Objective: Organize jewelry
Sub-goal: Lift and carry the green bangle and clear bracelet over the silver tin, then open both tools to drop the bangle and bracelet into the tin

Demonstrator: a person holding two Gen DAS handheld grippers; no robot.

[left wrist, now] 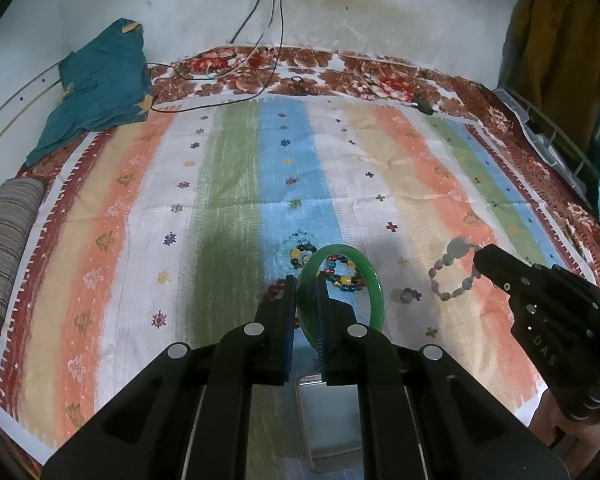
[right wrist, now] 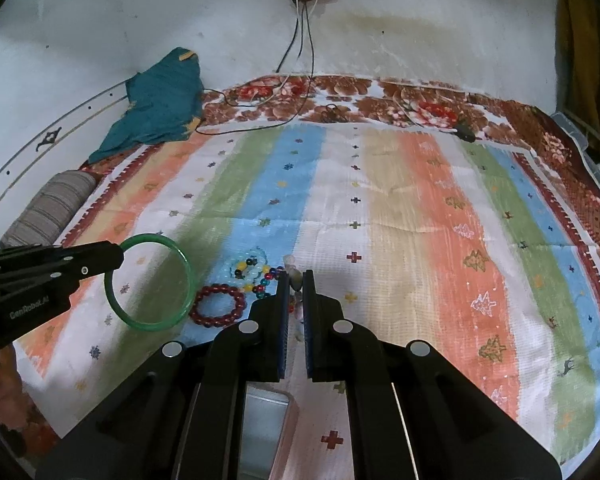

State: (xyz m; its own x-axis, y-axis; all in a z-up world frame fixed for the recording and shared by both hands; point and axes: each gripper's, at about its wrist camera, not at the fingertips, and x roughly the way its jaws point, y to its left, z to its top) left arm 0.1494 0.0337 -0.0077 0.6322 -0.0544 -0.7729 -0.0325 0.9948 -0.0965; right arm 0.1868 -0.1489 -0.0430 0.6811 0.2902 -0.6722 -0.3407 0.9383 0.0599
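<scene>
Over a bed spread with a striped sheet (left wrist: 236, 168), the left gripper (left wrist: 306, 284) is clenched on a green bangle (left wrist: 374, 276), its jaws pinching the ring's near-left rim and holding it upright above the cloth. In the right wrist view the same bangle (right wrist: 180, 256) hangs from the left gripper (right wrist: 116, 258) at about 9 o'clock, clear of the sheet.

The right gripper (right wrist: 296, 280) is grasping a pale beaded bracelet (right wrist: 296, 278), its jaws nearly closed with a few whitish beads showing in the narrow gap between them. From the left wrist camera that pale bracelet (left wrist: 448, 268) dangles as a loop off the right gripper (left wrist: 478, 258) at about 3 o'clock.

On the blue stripe, a dark red beaded bracelet (right wrist: 218, 306) lies flat just beside a multicolored beaded bracelet (right wrist: 256, 276), which overlaps a string of clear pale-blue beads (right wrist: 254, 260). A small gray ring-like piece (left wrist: 407, 295) rests on the sheet between the bangle and the pale bracelet; what it is cannot be told.

A shallow pink-rimmed box (left wrist: 324, 416) sits at 6 o'clock under the left gripper. At 10 o'clock a teal cloth (left wrist: 100, 84) lies crumpled against the wall, and black cables (left wrist: 260, 20) trail down at 12 o'clock.
</scene>
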